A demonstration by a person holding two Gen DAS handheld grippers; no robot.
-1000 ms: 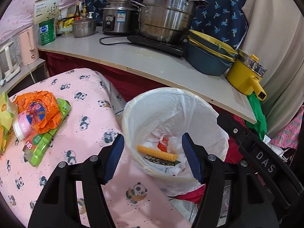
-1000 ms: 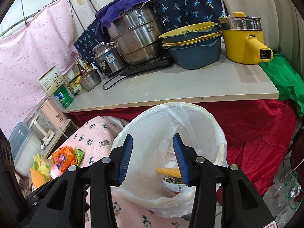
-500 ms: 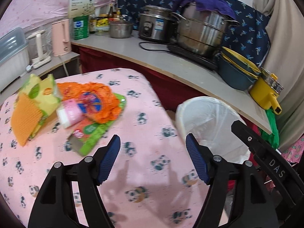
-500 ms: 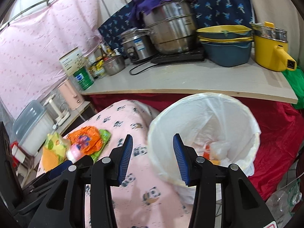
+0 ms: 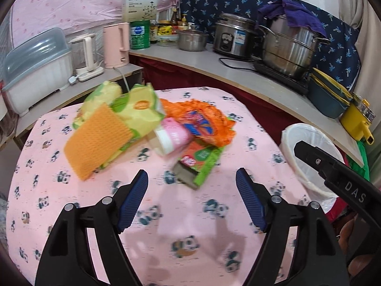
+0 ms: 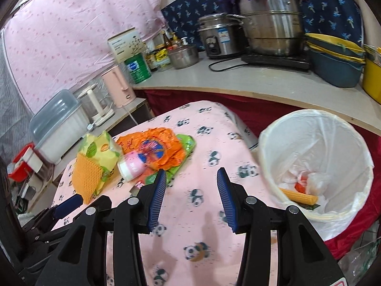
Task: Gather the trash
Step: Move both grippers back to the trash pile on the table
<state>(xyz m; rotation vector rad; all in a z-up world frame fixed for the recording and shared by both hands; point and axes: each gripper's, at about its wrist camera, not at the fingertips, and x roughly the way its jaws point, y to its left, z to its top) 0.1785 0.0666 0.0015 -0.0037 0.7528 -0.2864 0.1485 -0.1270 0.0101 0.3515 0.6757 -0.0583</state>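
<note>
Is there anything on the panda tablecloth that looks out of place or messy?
Yes. A heap of trash lies on the panda tablecloth rather than in the lined bin: a crumpled orange wrapper, a tipped-over pink bottle, a yellow-green packet and a green carton. Nothing looks spilled.

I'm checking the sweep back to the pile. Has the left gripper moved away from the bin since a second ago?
Yes. The left gripper, jaws just opening and empty, has swung from over the bin to the wrapper pile; the bin now sits at the right.

Four wrappers [image 5: 133,116], 1 pink bottle [image 5: 172,138], 1 bin [image 6: 316,164], 2 claws [image 5: 191,199] [image 6: 189,196], 3 steel pots [image 5: 291,46].
</note>
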